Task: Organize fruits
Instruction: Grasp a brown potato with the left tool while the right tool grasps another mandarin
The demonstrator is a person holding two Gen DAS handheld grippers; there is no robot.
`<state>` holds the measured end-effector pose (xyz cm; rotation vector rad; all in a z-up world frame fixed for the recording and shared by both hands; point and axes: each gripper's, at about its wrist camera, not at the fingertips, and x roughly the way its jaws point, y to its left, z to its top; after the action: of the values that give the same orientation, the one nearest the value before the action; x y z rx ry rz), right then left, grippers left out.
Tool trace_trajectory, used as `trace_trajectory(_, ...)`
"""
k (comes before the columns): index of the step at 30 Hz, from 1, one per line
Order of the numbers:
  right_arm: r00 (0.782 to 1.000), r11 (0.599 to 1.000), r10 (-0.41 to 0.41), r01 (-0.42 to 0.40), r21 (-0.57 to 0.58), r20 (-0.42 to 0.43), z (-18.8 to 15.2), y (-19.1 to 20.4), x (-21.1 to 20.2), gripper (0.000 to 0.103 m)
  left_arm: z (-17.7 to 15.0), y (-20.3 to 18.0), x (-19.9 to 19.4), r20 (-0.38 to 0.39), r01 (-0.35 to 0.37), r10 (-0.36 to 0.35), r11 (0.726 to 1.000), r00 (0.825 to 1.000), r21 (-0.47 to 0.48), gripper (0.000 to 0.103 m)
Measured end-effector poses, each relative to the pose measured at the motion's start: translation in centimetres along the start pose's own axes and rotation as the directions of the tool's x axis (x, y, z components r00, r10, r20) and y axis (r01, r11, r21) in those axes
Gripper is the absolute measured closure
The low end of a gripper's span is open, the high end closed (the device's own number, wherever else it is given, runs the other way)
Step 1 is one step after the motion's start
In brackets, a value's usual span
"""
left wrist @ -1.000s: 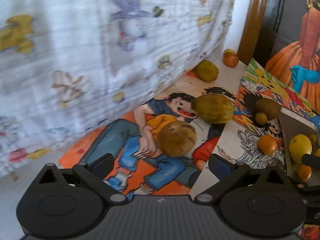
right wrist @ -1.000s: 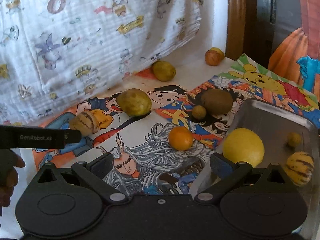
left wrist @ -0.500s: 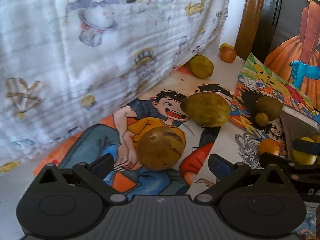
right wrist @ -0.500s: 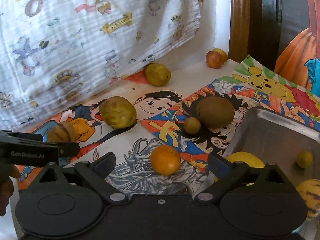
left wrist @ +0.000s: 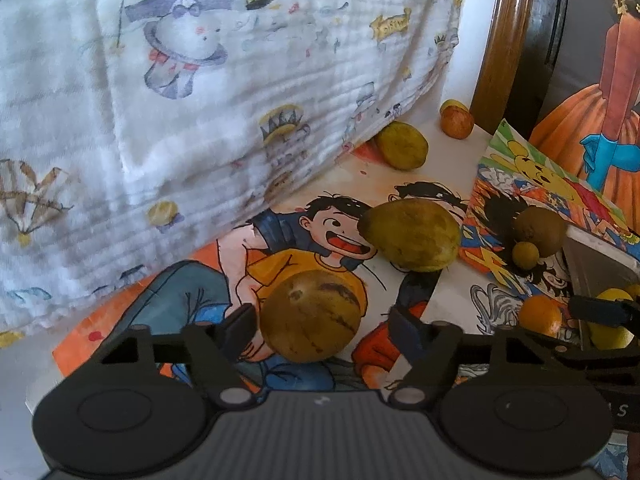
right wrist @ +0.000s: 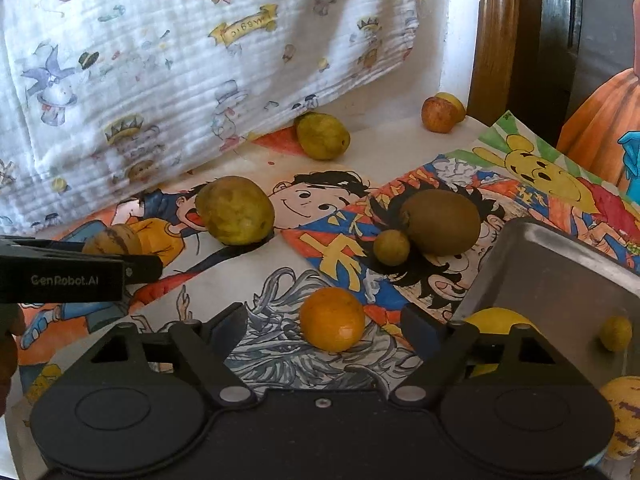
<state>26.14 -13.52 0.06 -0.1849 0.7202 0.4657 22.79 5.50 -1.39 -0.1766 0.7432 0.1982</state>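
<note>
My left gripper [left wrist: 322,330] is open around a brown-yellow striped fruit [left wrist: 312,316] lying on the cartoon poster; the fruit sits between the fingers, close to the left one. My right gripper [right wrist: 324,328] is open too, with an orange [right wrist: 332,318] between its fingertips. Right of it stands a metal tray [right wrist: 560,272] holding a lemon [right wrist: 496,320], a small green fruit [right wrist: 616,332] and another striped fruit [right wrist: 624,412]. In the left wrist view the orange [left wrist: 540,316] shows at the right.
A large yellow-green fruit [right wrist: 236,210], a kiwi [right wrist: 440,222] with a small green ball [right wrist: 391,246], a green fruit [right wrist: 322,140] and a reddish fruit [right wrist: 440,114] lie loose farther back. A printed white cloth [right wrist: 200,60] hangs along the left; a wooden post [right wrist: 492,40] stands behind.
The left gripper has moved forward until the striped fruit sits between its fingers. The right gripper has shifted left from the tray, bringing the orange between its fingers.
</note>
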Motion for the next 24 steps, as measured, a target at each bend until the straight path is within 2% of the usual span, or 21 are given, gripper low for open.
trace_trajectory(2, 1.0, 1.0, -0.011, 0.011, -0.017, -0.005, 0.0, 0.2, 0.1, 0.022, 0.0, -0.3, 0.1, 0.002, -0.013, 0.013, 1.0, 1.0, 0.01, 0.037)
trace_trajectory(4, 1.0, 0.999, -0.015, 0.015, -0.036, -0.006, 0.0, 0.4, 0.1, 0.023, 0.0, -0.5, 0.1, 0.008, -0.036, 0.036, 0.999, 0.999, 0.021, 0.049)
trace_trajectory(7, 1.0, 0.998, -0.015, 0.014, -0.066, -0.007, -0.1, 0.8, 0.1, 0.025, 0.0, -0.4, 0.0, 0.009, -0.034, 0.034, 0.999, 0.999, 0.015, 0.05)
trace_trajectory(18, 1.0, 0.996, -0.012, 0.01, -0.088, -0.022, -0.1, 1.1, 0.7, 0.044, -0.5, -1.2, -0.5, 0.001, 0.001, -0.001, 1.0, 1.0, 0.028, 0.051)
trace_trajectory(24, 0.999, 0.996, -0.035, 0.034, -0.087, -0.016, -0.1, 0.8, 0.5, 0.063, -0.8, -1.7, -0.8, -0.004, 0.006, -0.006, 0.999, 1.0, 0.031, 0.051)
